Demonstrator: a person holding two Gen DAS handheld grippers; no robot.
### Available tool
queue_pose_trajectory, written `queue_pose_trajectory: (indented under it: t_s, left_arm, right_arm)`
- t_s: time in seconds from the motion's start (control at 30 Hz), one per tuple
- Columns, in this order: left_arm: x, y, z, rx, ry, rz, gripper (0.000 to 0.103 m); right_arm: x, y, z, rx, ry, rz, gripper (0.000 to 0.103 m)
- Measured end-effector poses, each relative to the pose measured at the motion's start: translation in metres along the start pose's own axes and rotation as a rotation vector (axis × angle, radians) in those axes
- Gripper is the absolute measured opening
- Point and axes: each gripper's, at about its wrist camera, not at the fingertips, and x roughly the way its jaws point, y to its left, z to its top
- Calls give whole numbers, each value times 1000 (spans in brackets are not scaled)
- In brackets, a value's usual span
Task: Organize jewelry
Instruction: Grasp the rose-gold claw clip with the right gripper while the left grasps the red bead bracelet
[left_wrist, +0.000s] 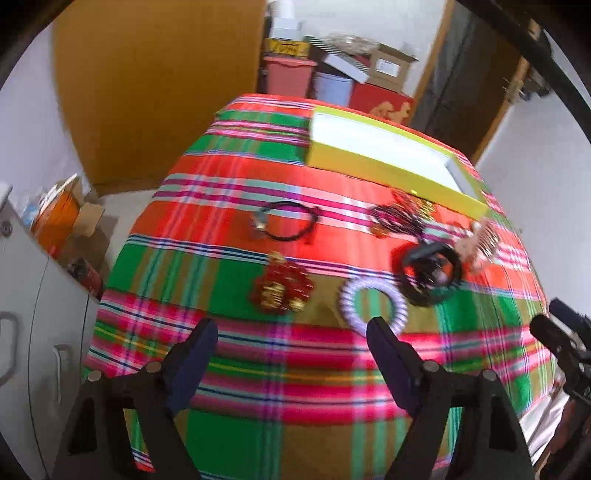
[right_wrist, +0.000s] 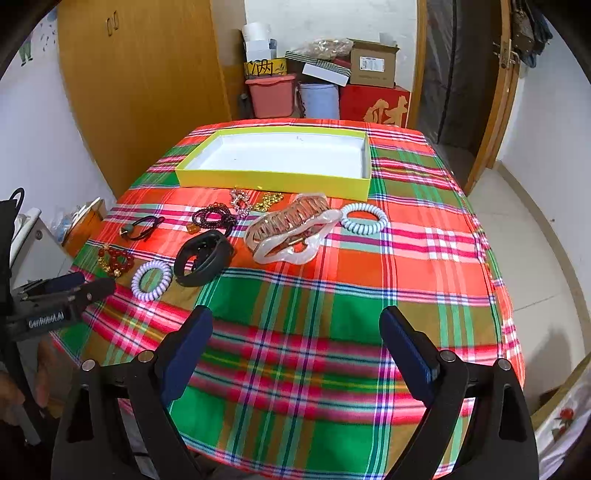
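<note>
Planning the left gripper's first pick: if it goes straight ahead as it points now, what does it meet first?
Probably the red bead piece, straight ahead of the open left gripper; the purple coil tie sits by its right finger. Depth is unclear.

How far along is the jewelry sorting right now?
Nothing looks done: the yellow tray is empty. Nothing is in hand; the left claw and right claw are both open above the cloth. Still left on the table: the hair claw clip, black band, purple coil tie, white coil tie, and beaded pieces.
</note>
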Motion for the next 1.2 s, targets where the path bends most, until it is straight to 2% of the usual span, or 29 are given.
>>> queue_pose_trajectory:
  t_s: [0.1, 0.3, 0.43, 0.5, 0.57, 0.6, 0.67, 0.7, 1.03, 1.13, 1.17, 1.2]
  left_arm:
    - [5, 11, 6, -21, -4, 7, 83]
    - [22, 21, 15, -49, 23, -45, 83]
    - [29, 19, 21, -34, 14, -43, 75]
    - [31, 17, 24, -27, 9, -35, 67]
    - [33, 16, 27, -22, 7, -35, 54]
    - [34, 16, 28, -20, 5, -33, 50]
    - [34, 16, 29, -16, 2, -35, 34]
    - [35, 16, 29, -20, 2, -56, 33]
    - [32, 26, 27, -52, 0, -117, 28]
    - [30, 26, 26, -53, -3, -132, 28]
    - [30, 26, 26, -51, -3, -136, 27]
    - [30, 26, 26, -49, -4, -140, 27]
  right_arm:
    - [5, 1, 4, -10, -9, 9, 92]
    - [19, -2, 11, 10, 9, 25, 92]
    - [26, -6, 17, 26, 10, 21, 92]
    - [29, -8, 20, 34, 10, 20, 91]
    - [33, -10, 24, 46, 12, 20, 91]
    - [34, -11, 26, 53, 12, 24, 91]
    - [38, -12, 31, 68, 14, 31, 91]
    - [40, -12, 33, 77, 15, 38, 91]
    - [63, -9, 59, 205, 46, 74, 86]
    - [72, -10, 65, 249, 58, 57, 81]
    - [76, -11, 67, 262, 66, 48, 78]
    - [79, -10, 67, 269, 74, 38, 70]
